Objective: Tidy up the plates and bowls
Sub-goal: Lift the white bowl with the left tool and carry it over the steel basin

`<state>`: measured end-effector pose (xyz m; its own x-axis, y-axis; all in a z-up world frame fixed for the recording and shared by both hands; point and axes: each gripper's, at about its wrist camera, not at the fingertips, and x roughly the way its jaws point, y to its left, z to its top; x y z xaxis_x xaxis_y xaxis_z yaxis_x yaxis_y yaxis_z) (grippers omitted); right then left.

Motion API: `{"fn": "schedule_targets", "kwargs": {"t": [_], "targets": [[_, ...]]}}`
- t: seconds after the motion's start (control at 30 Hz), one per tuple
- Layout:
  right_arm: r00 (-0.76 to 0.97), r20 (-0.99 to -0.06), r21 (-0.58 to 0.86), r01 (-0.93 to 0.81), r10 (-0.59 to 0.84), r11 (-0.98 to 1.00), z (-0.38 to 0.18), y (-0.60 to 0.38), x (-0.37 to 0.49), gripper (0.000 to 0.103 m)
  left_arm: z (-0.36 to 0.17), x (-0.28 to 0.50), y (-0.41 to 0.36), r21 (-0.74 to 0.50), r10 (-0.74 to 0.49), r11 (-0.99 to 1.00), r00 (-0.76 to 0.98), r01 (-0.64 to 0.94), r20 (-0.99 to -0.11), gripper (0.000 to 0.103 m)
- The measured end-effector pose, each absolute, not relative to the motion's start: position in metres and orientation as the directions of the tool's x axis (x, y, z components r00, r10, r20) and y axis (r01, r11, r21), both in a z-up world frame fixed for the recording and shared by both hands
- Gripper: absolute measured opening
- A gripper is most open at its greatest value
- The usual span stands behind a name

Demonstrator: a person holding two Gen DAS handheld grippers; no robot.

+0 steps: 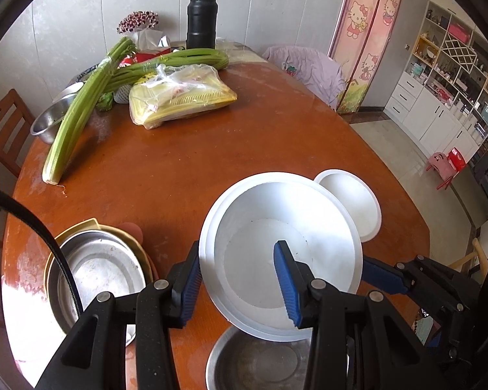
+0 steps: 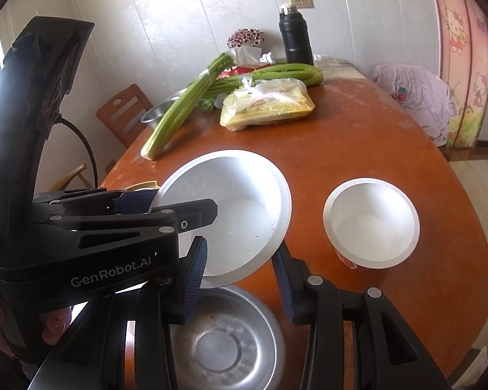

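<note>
A large white bowl (image 1: pixel 286 230) is held tilted above the brown table (image 1: pixel 211 149). My left gripper (image 1: pixel 240 279) is shut on its near rim, one finger outside and one inside. In the right wrist view the left gripper (image 2: pixel 166 209) holds the same bowl (image 2: pixel 237 208). My right gripper (image 2: pixel 239 279) is open under the bowl's near edge, above a steel plate (image 2: pixel 224 341). A small white bowl (image 2: pixel 371 224) stands on the table to the right; it also shows in the left wrist view (image 1: pixel 351 201).
A steel bowl in a yellow dish (image 1: pixel 101 273) sits at the near left. Celery (image 1: pixel 78 113), a yellow bag (image 1: pixel 179 97), a steel bowl (image 1: pixel 48 120) and a black flask (image 1: pixel 201 19) lie at the far side. Chairs stand around the table.
</note>
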<state>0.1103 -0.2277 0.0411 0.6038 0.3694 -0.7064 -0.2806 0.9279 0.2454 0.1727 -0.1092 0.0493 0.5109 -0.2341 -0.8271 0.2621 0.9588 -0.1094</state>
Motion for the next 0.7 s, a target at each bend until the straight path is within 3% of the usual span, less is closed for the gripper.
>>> {"fn": "schedule_targets", "kwargs": {"t": [0.7], "targets": [[0.595, -0.699, 0.211, -0.356, 0.396, 0.910, 0.047, -0.221, 0.057, 0.044, 0.050, 0.113, -0.098, -0.121, -0.233, 0.964, 0.529, 0.239, -0.816, 0.043]]}}
